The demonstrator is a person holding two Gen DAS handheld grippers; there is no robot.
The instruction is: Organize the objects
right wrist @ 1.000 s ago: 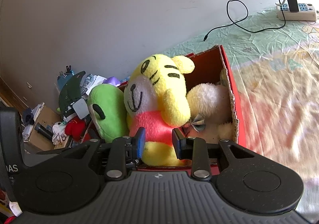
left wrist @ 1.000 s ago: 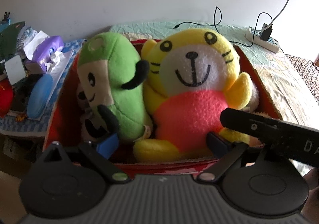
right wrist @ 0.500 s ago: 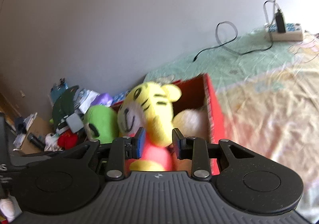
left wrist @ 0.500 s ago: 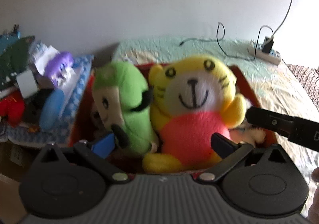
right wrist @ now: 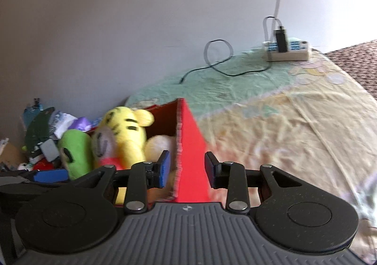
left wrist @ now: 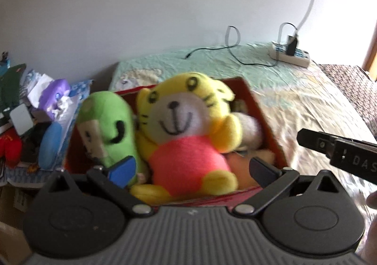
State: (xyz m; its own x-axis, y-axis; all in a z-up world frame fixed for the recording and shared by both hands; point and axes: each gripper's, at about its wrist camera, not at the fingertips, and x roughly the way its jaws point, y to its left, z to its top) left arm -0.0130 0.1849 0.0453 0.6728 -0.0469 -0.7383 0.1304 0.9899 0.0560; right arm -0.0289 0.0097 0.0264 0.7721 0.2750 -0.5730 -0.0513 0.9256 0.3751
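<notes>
Both my grippers backed off the box (left wrist: 264, 109); right gripper (right wrist: 187, 169) jaws just widened, spread astride its wall. Left gripper (left wrist: 192, 170) jaws spread, tiger (left wrist: 186, 128) beyond them, untouched.

Three plush toys (left wrist: 186, 133), one red box (left wrist: 266, 118), one power strip (left wrist: 292, 56)

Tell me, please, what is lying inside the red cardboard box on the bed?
Inside the red cardboard box sit a yellow tiger plush, a green plush beside it and a cream plush behind the tiger's arm. The toys cover the box bottom and whatever lies under them.
</notes>
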